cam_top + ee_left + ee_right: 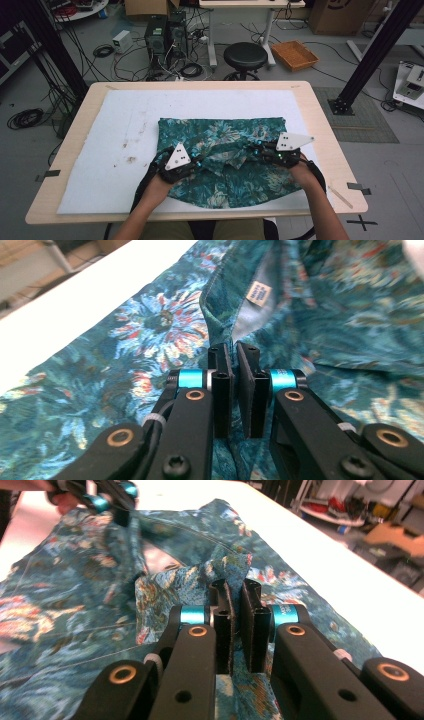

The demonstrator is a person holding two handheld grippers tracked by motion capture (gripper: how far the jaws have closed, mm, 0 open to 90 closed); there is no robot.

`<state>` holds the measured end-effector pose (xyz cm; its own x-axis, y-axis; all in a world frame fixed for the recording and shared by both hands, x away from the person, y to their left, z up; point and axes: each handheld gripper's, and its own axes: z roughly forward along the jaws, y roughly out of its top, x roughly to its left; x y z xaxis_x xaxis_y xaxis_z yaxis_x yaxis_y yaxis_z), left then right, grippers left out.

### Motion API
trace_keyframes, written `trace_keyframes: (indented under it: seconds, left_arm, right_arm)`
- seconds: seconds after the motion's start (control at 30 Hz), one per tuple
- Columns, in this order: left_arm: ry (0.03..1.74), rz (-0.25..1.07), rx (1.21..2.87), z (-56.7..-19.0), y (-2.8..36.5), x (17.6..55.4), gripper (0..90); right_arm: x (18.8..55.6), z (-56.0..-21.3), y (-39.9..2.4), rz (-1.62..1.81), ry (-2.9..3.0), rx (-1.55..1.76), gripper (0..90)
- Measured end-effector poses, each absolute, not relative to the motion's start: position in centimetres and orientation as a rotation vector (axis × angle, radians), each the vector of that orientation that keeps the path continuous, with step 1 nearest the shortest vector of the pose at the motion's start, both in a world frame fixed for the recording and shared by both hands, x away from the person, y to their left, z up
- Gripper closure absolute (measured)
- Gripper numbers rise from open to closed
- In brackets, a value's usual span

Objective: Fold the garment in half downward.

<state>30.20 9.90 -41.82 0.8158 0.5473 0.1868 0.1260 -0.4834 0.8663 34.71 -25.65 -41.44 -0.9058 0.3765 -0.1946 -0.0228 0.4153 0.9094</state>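
Note:
A teal floral shirt (220, 150) lies crumpled on the white mat, its collar and white label (258, 292) showing. My left gripper (199, 161) is at the shirt's left part and is shut on a fold of the fabric (220, 305) near the collar, the cloth pinched between the pads. My right gripper (258, 149) is at the shirt's right part and is shut on a raised ridge of the cloth (227, 565). The right gripper view also has the left gripper (120, 507) farther off at the top left, with the fabric pulled up to it.
The white mat (120, 125) covers most of the wooden table (320, 125). Bare mat lies left of and behind the shirt. Beyond the table stand a black stool (245, 55), computer towers (165, 35), cables and an orange basket (294, 54) on the floor.

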Motion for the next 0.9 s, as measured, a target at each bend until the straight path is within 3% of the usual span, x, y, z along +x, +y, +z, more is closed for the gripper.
trace_keyframes:
  seconds: [0.17,0.37,0.77,0.83,0.9]
  left_arm:
    - [0.492,0.565,2.041,-42.3,9.7,30.1,84.9]
    - [0.367,0.592,2.005,-43.0,10.4,29.2,84.7]
    - [0.215,0.512,2.056,-43.9,10.8,26.4,83.1]
    - [0.196,0.490,2.080,-44.0,10.8,26.1,80.7]
    - [0.216,0.449,2.085,-44.0,10.8,26.0,70.7]
  right_arm:
    - [33.5,-42.2,-26.3,1.496,2.300,0.245,86.1]
    - [32.2,-42.8,-27.0,1.488,2.330,0.097,86.2]
    - [29.6,-43.9,-27.6,1.414,2.410,-0.088,86.1]
    - [29.5,-44.1,-27.8,1.392,2.433,-0.105,86.0]
    - [29.4,-44.3,-27.8,1.352,2.463,-0.107,85.0]
